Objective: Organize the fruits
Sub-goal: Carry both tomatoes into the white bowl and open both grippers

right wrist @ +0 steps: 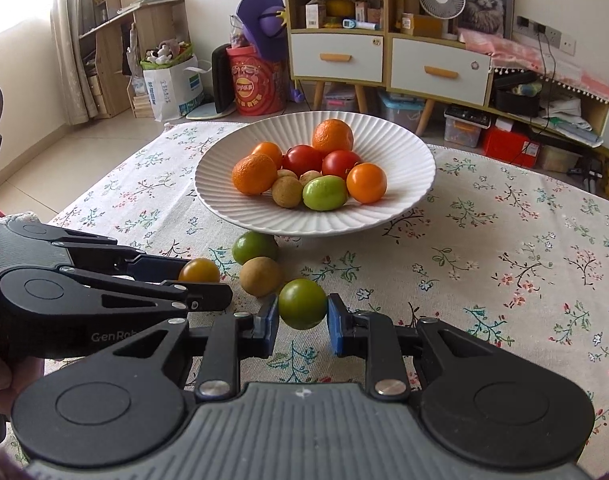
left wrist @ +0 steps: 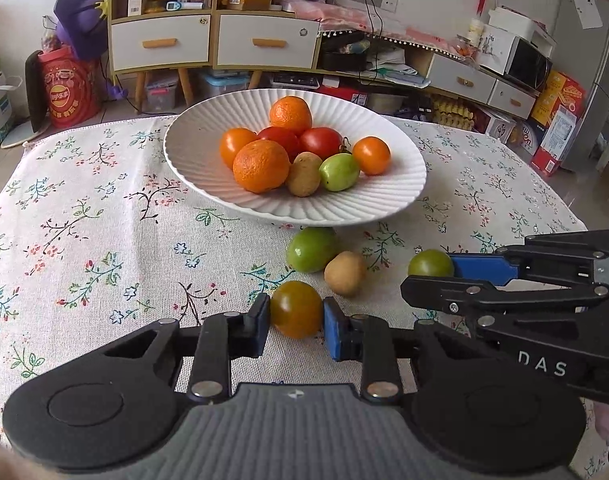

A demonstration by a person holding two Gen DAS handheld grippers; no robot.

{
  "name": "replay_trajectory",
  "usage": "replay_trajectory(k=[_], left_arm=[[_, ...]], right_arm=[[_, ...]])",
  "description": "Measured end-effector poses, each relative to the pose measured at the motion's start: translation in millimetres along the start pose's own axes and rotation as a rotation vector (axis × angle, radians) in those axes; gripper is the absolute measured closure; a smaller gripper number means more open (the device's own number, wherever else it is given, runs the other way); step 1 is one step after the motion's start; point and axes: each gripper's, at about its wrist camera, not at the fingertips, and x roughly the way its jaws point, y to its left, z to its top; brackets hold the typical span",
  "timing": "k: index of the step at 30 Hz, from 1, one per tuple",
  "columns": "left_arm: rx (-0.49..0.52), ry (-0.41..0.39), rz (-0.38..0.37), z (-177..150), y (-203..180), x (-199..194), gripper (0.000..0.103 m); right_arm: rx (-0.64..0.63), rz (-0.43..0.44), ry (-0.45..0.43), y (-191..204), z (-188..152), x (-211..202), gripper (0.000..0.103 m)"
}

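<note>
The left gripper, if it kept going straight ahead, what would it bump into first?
The left gripper is shut on a yellow-green tomato. Straight ahead, probably the lime, then the white bowl. Depth is unclear.

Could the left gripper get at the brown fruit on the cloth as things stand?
Probably not yet: the left gripper is shut on an orange-green tomato. The brown fruit lies just beyond, otherwise unobstructed.

We've got our left gripper (left wrist: 296, 314) clamped on an orange-green tomato (left wrist: 296, 309), our right gripper (right wrist: 303, 314) clamped on a green tomato (right wrist: 303, 303), side by side, angled downward.
</note>
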Motion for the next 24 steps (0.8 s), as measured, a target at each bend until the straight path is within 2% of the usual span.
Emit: replay_trajectory(k=[6,15,24], left_arm=[[-0.005,0.0,-0.016,0,1,-5,0.085],[0.014,-0.068,-0.061,15,-2,-28,0.085],[-0.001,-0.127,-0.051,62,8,-18,0.085]], right_arm=[[0.02,0.009,-0.019,-4,6,-5,0.08],[0.055,-0.013,-0.059,-12,21,-7,0.08],[-0.025,-0.053,-0.085,-17,51,6,0.08]])
